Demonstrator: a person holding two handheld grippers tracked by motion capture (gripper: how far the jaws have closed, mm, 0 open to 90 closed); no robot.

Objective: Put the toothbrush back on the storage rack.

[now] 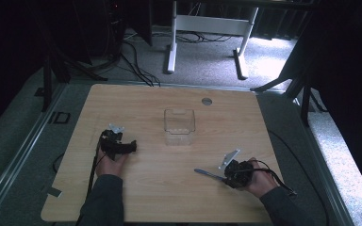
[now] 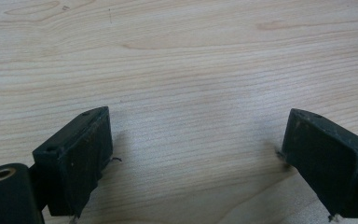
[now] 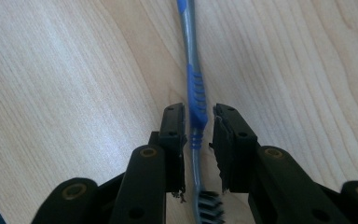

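Right gripper (image 3: 199,122) sits low over the table (image 1: 169,197), near my front edge on the right side. The toothbrush (image 3: 196,105) lies flat on the wood between its jaws: blue-and-grey handle running away from the camera, bristle head (image 3: 209,205) tucked back toward the gripper body. In the high view the handle pokes out to the left of the right gripper (image 1: 227,177).

Jaws are narrow but not clamped. I see a sliver of gap on each side of the handle, more on the right pad than the left. I read this as open, straddling the brush, no grip on it.

Left gripper (image 2: 193,154) is parked over bare wood, jaws spread wide, nothing between them. In the high view it rests on the left half of the table (image 1: 118,146).

The clear plastic container (image 1: 179,126) stands upright mid-table, well apart from both grippers. Likely the brush's destination, by my guess.

Notes for doing this step well:
- Pads straddle the ribbed blue grip section; good spot, rubbery, less slip.
- Centre the handle before closing, so the left pad does not push it sideways.
- Keep the pad tips down at table level; the handle is thin and lies flat.
- Close fully, then lift straight up.
- Bristle end is close to the gripper body; watch that it does not snag when tilting.
- Left gripper free to steady the container if needed.
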